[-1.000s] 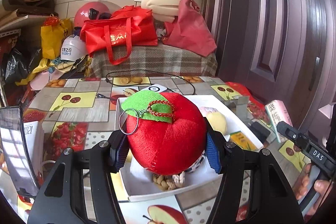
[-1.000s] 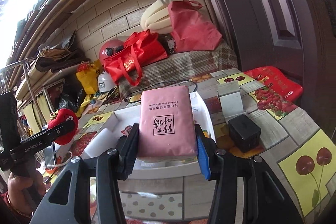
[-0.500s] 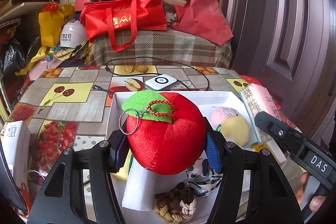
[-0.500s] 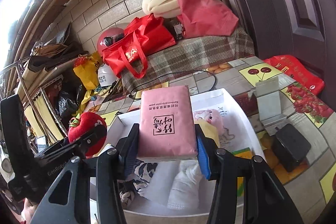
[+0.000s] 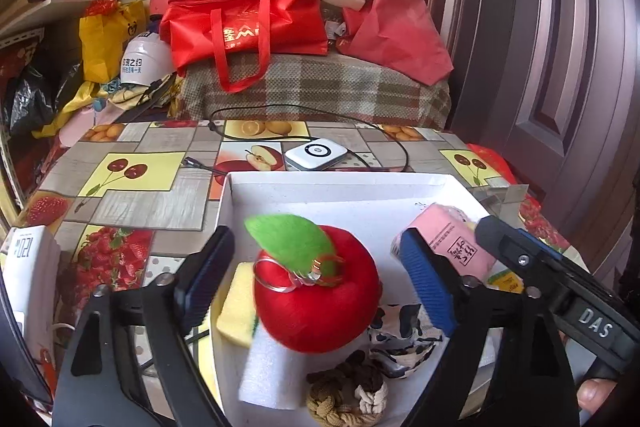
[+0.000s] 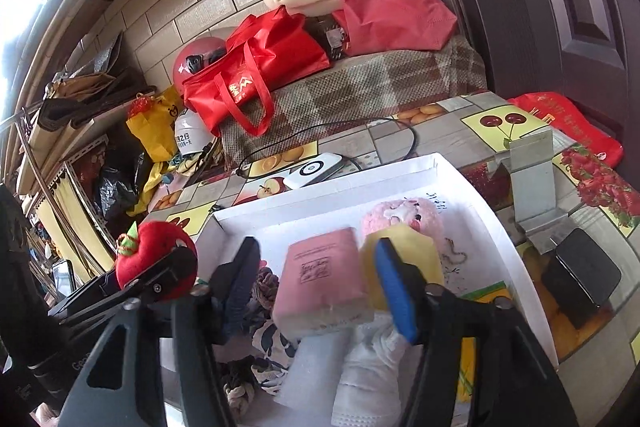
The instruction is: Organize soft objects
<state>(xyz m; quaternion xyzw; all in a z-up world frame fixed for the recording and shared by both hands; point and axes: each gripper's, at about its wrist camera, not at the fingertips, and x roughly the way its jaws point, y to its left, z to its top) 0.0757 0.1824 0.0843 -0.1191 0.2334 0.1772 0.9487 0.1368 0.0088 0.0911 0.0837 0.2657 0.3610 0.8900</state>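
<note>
With both of my grippers spread wide over the shallow white cardboard box, nothing is pinched. The left gripper straddles the red plush apple with a green felt leaf, which sits on a white foam block and a yellow sponge. The right gripper brackets the pink paper tissue pack, perched on the pile. My worry: either could roll or slide off its soft, uneven heap, or my fingers could snag them on pulling out.
</note>
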